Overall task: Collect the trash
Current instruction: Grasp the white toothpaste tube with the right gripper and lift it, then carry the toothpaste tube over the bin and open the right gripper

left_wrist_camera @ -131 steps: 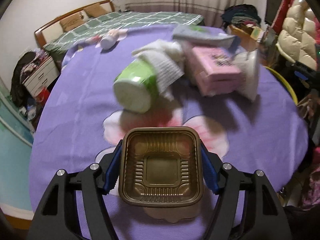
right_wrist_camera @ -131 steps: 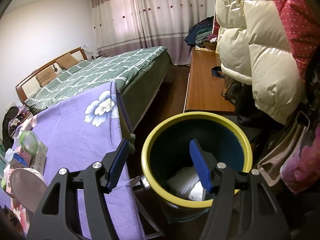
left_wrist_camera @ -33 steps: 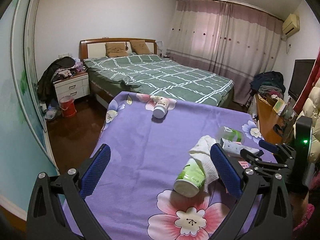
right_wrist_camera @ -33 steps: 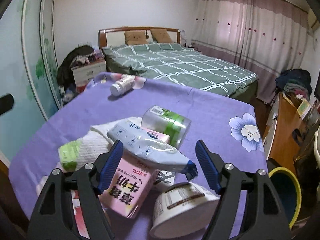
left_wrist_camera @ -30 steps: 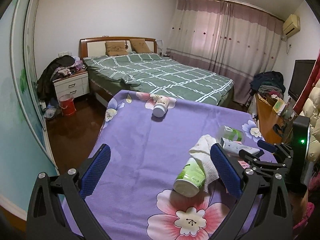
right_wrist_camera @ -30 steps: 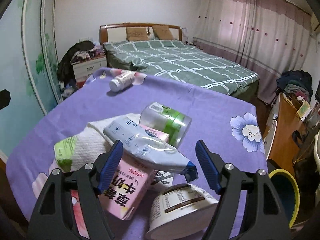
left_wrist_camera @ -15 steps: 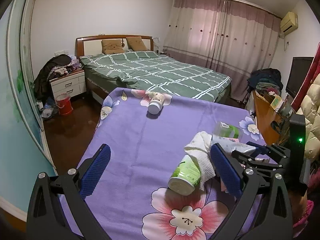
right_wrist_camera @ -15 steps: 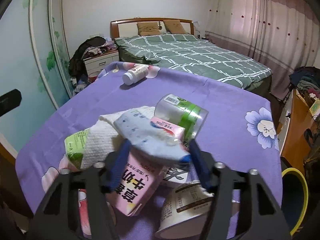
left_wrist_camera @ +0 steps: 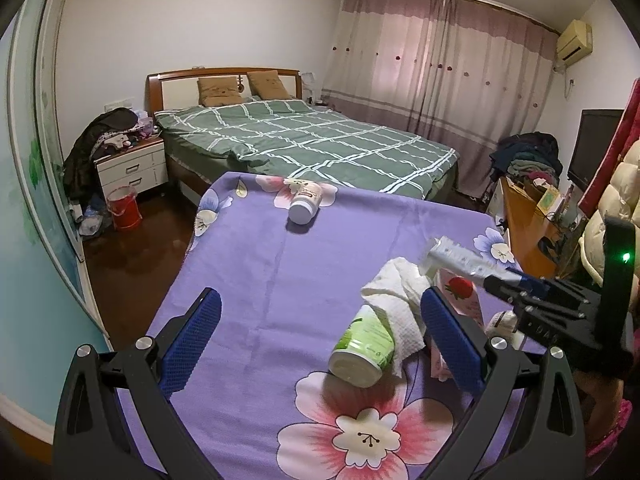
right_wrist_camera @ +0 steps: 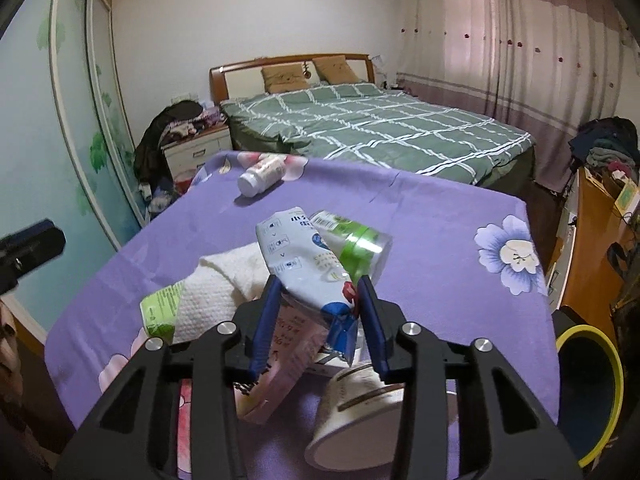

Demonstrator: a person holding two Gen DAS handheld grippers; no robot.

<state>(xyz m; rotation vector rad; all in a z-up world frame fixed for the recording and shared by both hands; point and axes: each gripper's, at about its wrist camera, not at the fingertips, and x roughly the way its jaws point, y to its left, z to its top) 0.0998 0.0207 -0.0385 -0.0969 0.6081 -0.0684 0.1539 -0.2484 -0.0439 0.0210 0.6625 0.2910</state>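
Note:
A white and blue plastic pouch [right_wrist_camera: 298, 252] sits between the blue pads of my right gripper [right_wrist_camera: 320, 300], whose jaws are closing and pinch its lower end. The pouch tilts up, clear of the pile. In the left wrist view the same pouch [left_wrist_camera: 456, 256] sticks out from the right gripper [left_wrist_camera: 516, 282] at the right edge. Under it lie a pink milk carton [right_wrist_camera: 280, 360], a white paper towel [right_wrist_camera: 216, 292], a green cup [left_wrist_camera: 364, 348], a clear jar with a green band [right_wrist_camera: 356, 244] and a white tub [right_wrist_camera: 352, 420]. My left gripper [left_wrist_camera: 320, 308] hovers open and empty over the purple cloth.
A white bottle [left_wrist_camera: 304, 202] lies on its side at the far end of the purple flowered tablecloth [left_wrist_camera: 248, 280]. A dark bin with a yellow rim [right_wrist_camera: 612, 396] stands below the table's right edge. A bed, a nightstand and a wooden sideboard surround the table.
My right gripper's jaws have narrowed from wide apart onto the pouch, and the pouch has tipped up off the pink carton. The left gripper has stayed open and almost still.

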